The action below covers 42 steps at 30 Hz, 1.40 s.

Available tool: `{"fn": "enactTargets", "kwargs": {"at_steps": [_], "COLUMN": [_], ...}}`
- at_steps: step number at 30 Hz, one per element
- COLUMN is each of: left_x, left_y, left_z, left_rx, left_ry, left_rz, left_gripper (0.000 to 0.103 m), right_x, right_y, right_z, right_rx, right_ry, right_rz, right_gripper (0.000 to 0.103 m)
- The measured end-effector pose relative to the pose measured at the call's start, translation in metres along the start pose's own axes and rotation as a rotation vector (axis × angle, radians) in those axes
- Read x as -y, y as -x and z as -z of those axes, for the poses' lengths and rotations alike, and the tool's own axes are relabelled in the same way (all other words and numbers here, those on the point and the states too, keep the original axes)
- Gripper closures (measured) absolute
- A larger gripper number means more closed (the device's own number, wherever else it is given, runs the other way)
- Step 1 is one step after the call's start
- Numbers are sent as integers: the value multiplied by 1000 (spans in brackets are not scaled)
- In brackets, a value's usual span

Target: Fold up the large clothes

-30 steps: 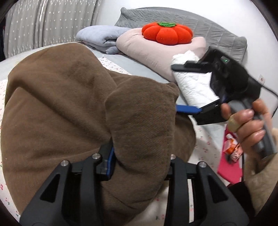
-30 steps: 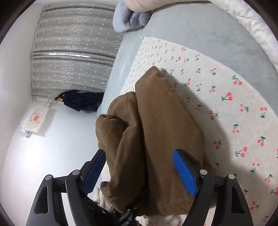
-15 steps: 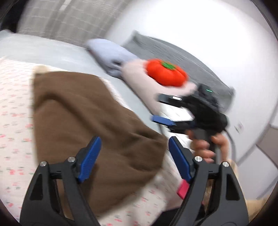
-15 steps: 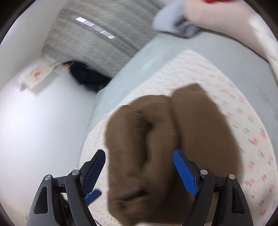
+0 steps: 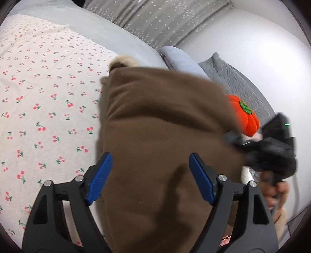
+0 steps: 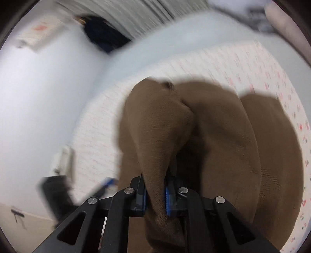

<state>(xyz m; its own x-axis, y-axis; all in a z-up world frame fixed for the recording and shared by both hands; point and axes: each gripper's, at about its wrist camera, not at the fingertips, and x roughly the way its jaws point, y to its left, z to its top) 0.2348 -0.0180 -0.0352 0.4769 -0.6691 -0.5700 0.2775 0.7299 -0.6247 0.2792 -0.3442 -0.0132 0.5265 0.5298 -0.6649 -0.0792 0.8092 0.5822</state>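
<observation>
Since the earlier frames both grippers had swung and rolled, and the right gripper (image 6: 156,196), which had stood wide over the brown garment (image 5: 165,140), had just been closing: its blue pads (image 6: 167,198) now pinched a raised ridge of the cloth between them. That pinched fold ran up from the jaws like a tented crest, with the rest of the garment spreading in rounded folds to its right. Half a second before, the left gripper (image 5: 150,176) had already let go; its jaws stood wide apart, the cloth lying under and between them, with no pad seen pressing on it.

The garment lay on the cherry-print sheet (image 5: 44,93), which covered the bed (image 5: 108,37). A pale fleecy edge (image 5: 123,61) showed at its far end. Beyond it sat a folded grey-blue blanket (image 5: 180,60), a grey quilted pillow (image 5: 239,81) and an orange pumpkin cushion (image 5: 246,116), the last partly hidden by the cloth. In the left view the right gripper appeared blurred at the garment's right edge, a hand (image 5: 276,192) around its handle. Starred grey curtains (image 5: 165,17) hung behind the bed. The right view was smeared with motion blur.
</observation>
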Motion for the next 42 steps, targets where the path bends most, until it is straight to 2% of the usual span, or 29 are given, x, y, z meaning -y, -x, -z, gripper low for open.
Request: {"fn": "enactTargets", "kwargs": {"at_steps": [2, 3, 5, 6, 8, 10, 11, 12, 14, 15, 17, 20, 22, 24, 25, 26, 27, 29, 30, 32, 33, 35, 38, 40, 42], "left_x": [2, 5, 9, 12, 21, 28, 26, 24, 16, 14, 11, 12, 11, 8, 7, 5, 3, -6, -11, -15, -14, -9, 0, 4, 7], "left_y": [-5, -10, -19, -25, -33, -37, -37, -36, -34, -34, -33, -34, -34, -34, -35, -36, -36, -37, -34, -24, -20, -16, -25, -34, -45], "left_z": [2, 6, 13, 17, 24, 29, 30, 28, 26, 25, 25, 27, 27, 28, 27, 26, 25, 18, 13, 7, 5, 4, 10, 15, 19], "left_rx": [-20, -40, -83, -98, -100, -93, -93, -95, -106, -108, -105, -101, -106, -111, -115, -120, -129, -163, -168, -127, -109, -96, -129, -161, -192], "left_ry": [-18, -24, -34, -56, -128, -186, -187, -175, -131, -119, -112, -124, -125, -120, -114, -107, -94, -39, 4, 62, 70, 52, 39, 41, 50], "left_rz": [16, 26, 31, 13, -51, -98, -104, -99, -75, -70, -68, -76, -78, -79, -79, -79, -78, -54, -24, 26, 32, 35, 82, 121, 132], "left_gripper": [22, 22, 22, 22, 22, 22, 22, 22, 22, 22, 22, 22, 21, 20, 20, 19, 19, 19, 19, 19, 19, 19, 17, 13, 13], "right_x": [5, 18, 61, 84, 112, 120, 115, 106, 94, 93, 99, 118, 123, 114, 106, 99, 90, 72, 67, 59, 54, 55, 88, 126, 162], "right_y": [32, 38, 34, 23, 7, 3, 10, 25, 49, 56, 57, 33, 18, 8, 5, 2, -4, -7, -1, 20, 37, 61, 95, 108, 107], "right_z": [5, 8, 19, 28, 47, 58, 55, 53, 53, 54, 55, 57, 57, 55, 54, 54, 54, 53, 52, 47, 45, 48, 55, 64, 72], "right_rx": [89, 110, 100, 82, 68, 77, 73, 105, 206, 231, 209, 97, 54, 41, 35, 30, 22, 45, 68, 141, 185, 243, 305, 346, 334], "right_ry": [-16, -43, -143, -203, -264, -275, -269, -240, -171, -155, -175, -269, -303, -302, -281, -259, -228, -193, -189, -191, -182, -167, -236, -317, -366], "right_rz": [-52, -39, 28, 44, 49, 15, 27, 60, 89, 97, 86, -1, -29, -81, -134, -146, -136, -98, -88, -152, -198, -228, -287, -237, -132], "right_gripper": [91, 91, 91, 90, 79, 73, 66, 61, 23, 19, 18, 18, 17, 18, 28, 54, 68, 80, 82, 84, 84, 85, 85, 85, 85]}}
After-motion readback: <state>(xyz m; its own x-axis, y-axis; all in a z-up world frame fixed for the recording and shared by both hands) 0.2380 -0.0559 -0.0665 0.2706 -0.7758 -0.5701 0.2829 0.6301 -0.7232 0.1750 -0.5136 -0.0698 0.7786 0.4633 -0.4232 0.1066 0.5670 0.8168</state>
